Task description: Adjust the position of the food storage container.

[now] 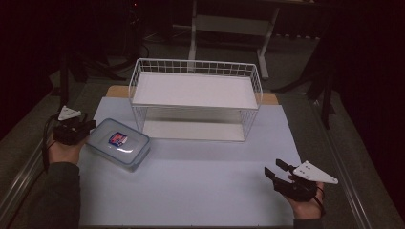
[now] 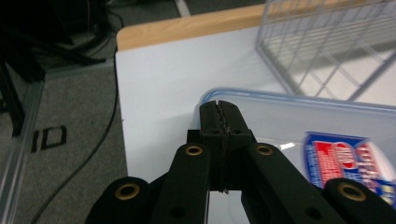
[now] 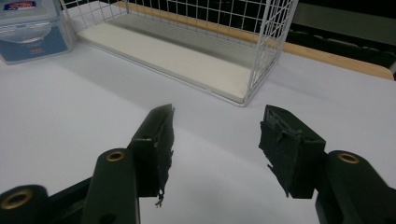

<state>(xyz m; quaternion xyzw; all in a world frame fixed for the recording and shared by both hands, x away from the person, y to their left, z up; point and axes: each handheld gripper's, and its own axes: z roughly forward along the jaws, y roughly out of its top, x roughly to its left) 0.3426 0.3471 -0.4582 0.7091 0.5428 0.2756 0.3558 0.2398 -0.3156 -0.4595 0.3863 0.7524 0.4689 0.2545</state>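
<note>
A clear plastic food container with a blue-rimmed lid and a red and blue label lies on the white mat, left of centre. My left gripper is at its left corner. In the left gripper view the jaws are pressed together with nothing between them, their tips over the corner of the container's lid. Whether they touch the lid I cannot tell. My right gripper rests near the front right of the mat. Its jaws stand open over bare mat, and the container is far off.
A white wire shelf rack with two white boards stands at the back middle of the mat, just behind the container. A wooden board edge runs along the back. A black cable lies off the mat's left side.
</note>
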